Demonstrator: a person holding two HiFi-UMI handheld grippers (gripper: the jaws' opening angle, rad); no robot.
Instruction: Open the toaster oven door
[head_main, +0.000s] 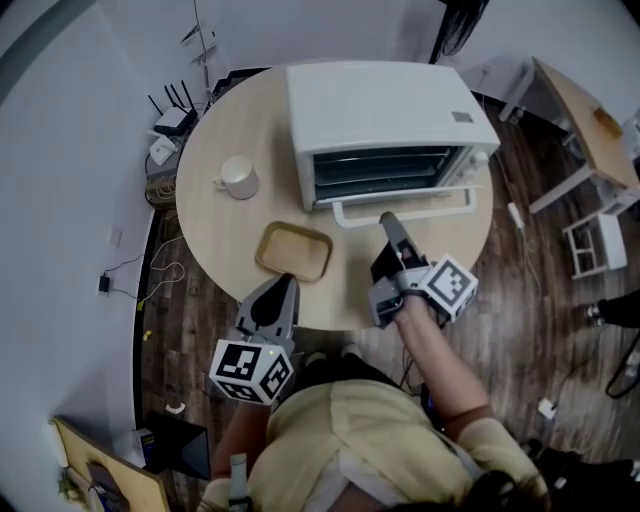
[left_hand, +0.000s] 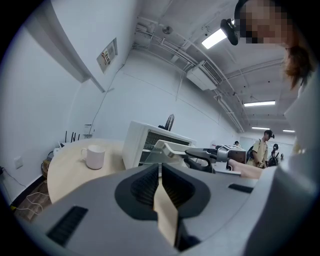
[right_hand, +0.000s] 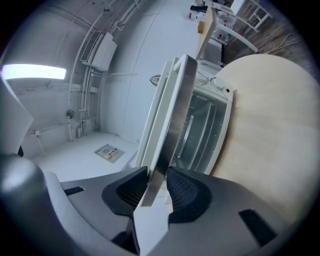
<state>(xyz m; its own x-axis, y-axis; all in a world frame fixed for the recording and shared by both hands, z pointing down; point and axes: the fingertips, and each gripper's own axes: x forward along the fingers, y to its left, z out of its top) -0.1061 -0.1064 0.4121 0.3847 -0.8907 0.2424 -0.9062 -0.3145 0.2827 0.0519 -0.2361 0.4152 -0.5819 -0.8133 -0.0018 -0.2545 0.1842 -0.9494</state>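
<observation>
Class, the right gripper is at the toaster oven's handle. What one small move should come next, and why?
Probably pull the handle a little further outward and down. The right gripper has its jaws closed on that bar, and the door looks only slightly ajar, so the opening is not finished.

The toaster oven (head_main: 380, 100) has a smooth matt white casing, a glossy glass door (head_main: 390, 172) and a white door handle (head_main: 400, 209). The round table (head_main: 225, 235) is pale smooth wood, the tray (head_main: 293, 251) similar, the floor (head_main: 530, 300) dark wood planks.
</observation>
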